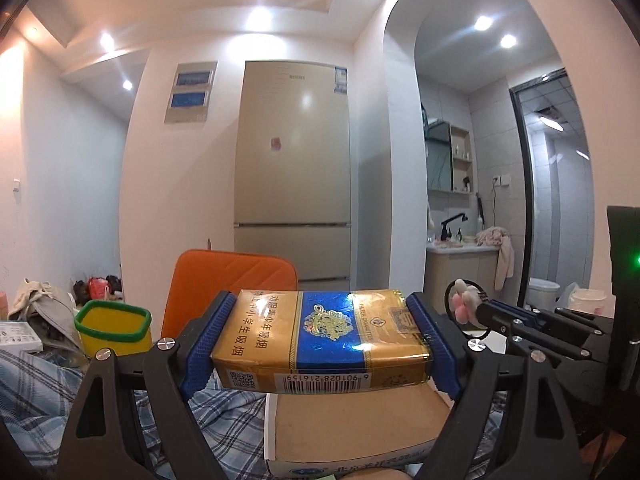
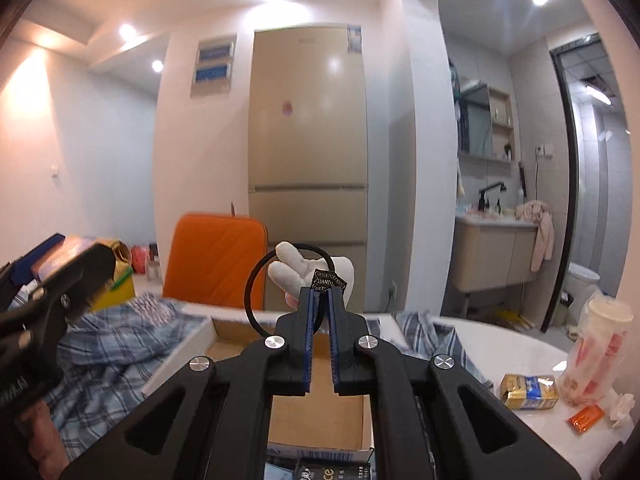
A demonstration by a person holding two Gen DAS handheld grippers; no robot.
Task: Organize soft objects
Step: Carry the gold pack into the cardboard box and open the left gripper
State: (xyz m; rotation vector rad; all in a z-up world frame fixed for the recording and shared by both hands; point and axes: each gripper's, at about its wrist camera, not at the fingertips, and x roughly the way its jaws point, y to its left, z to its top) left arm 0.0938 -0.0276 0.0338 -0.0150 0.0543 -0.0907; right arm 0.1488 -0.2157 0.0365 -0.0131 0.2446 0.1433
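In the left wrist view my left gripper (image 1: 322,302) is shut on a gold and blue cigarette pack (image 1: 320,344), held crosswise between the blue pads (image 1: 204,344). Below it lies an open cardboard box (image 1: 352,428). To its right my right gripper (image 1: 482,309) is shut on a black hair tie with a white and pink plush charm (image 1: 464,300). In the right wrist view the right gripper (image 2: 323,292) pinches the hair tie (image 2: 250,296) at its small label, and the plush charm (image 2: 294,270) sticks up behind. The left gripper (image 2: 68,258) with the pack (image 2: 118,250) shows at the left edge.
A blue plaid cloth (image 2: 112,344) lies around the cardboard box (image 2: 320,412). An orange cushion (image 1: 232,284) and a yellow tub with a green rim (image 1: 112,328) stand behind. On the white table at the right are another cigarette pack (image 2: 528,391), a bagged cup (image 2: 596,352) and an orange packet (image 2: 586,418).
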